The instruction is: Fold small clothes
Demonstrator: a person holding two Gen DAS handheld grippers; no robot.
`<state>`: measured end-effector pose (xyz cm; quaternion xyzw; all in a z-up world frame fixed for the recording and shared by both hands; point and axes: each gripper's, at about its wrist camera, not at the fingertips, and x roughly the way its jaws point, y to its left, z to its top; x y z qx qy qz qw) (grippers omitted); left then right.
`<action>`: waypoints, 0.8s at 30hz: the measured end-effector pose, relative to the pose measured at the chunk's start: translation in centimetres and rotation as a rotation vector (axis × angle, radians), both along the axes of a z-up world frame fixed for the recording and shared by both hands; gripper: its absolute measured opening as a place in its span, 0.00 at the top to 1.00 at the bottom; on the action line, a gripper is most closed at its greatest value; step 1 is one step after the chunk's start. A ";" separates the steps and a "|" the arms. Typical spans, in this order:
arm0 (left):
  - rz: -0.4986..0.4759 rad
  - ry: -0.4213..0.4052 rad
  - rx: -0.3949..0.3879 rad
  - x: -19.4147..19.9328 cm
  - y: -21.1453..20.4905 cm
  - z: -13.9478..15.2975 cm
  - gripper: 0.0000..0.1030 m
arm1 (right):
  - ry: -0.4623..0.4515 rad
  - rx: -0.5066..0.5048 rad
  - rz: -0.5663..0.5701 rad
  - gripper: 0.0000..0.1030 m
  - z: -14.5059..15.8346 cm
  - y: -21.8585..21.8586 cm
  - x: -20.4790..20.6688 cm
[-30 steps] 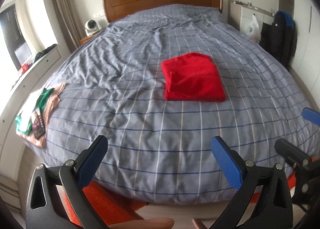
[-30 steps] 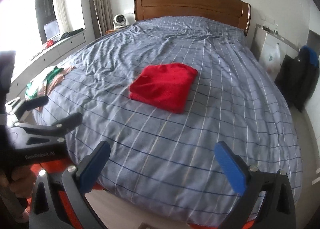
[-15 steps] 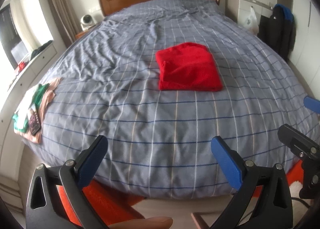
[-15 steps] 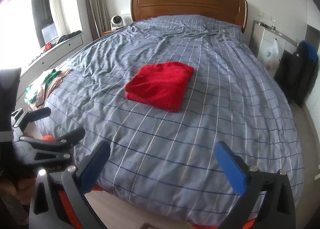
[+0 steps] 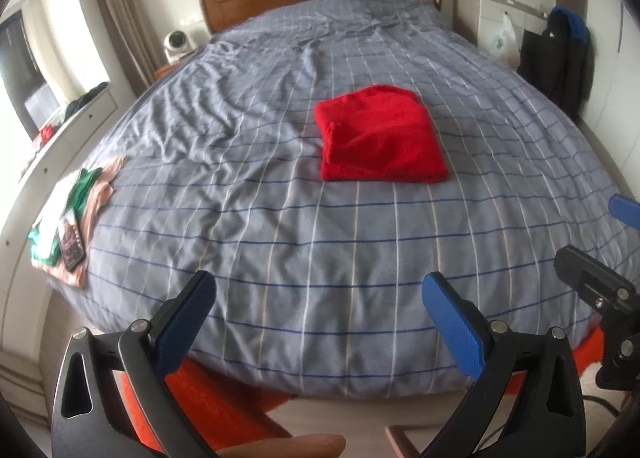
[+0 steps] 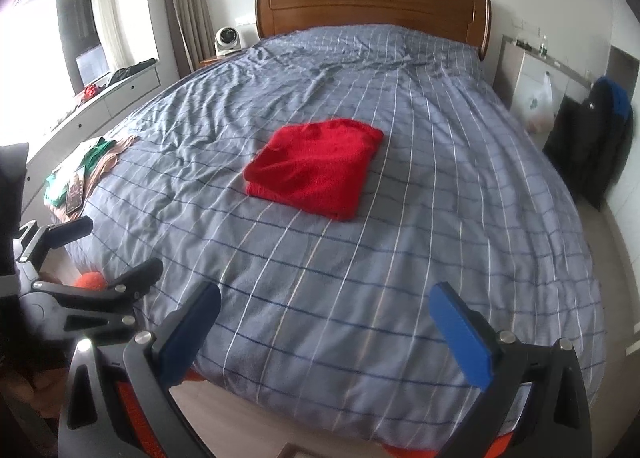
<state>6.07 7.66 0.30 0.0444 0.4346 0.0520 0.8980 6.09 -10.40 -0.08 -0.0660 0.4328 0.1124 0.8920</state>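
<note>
I'm looking across the bed (image 5: 280,242), grey-blue checked cover filling most of both views, wooden headboard (image 6: 372,1) at the far end. Cover is rumpled on the far left, smooth nr the near edge.

Red garment (image 5: 380,141) sits mid-bed, a bit right of centre in the left wrist view, well apart from both tools. It's already a compact rectangle w/ squared edges, layers stacked, one fold line showing on its left side. I judge that piece done, or as good as.

At the left edge of the bed, nr the near corner, there's a clothes pile (image 5: 86,193): green, white and peach items, loosely lying, w/ a dark flat thing like a phone (image 5: 71,246) on top. Can't tell how many pieces. These look unfolded to me, so prob. what's left of the job.

Left gripper (image 5: 318,302) is spread wide, nothing btw the blue pads, held off the near end of the bed. Right gripper (image 6: 325,312) same: spread wide, empty, also beyond the near edge. Neither touches cloth.

So approx: one item folded, pile at left not yet started. Next I'd expect to go left for a piece, after shifting that dark thing off it.
</note>
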 end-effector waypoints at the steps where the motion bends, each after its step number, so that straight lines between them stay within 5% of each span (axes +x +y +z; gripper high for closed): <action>1: -0.001 0.001 -0.002 0.0 0.0 0.0 0.00 | 0.002 -0.002 -0.002 0.01 -0.1 0.0 0.0; 24: -0.004 0.002 -0.018 0.1 0.0 0.1 0.00 | -0.015 -0.032 0.010 0.01 0.2 0.8 0.3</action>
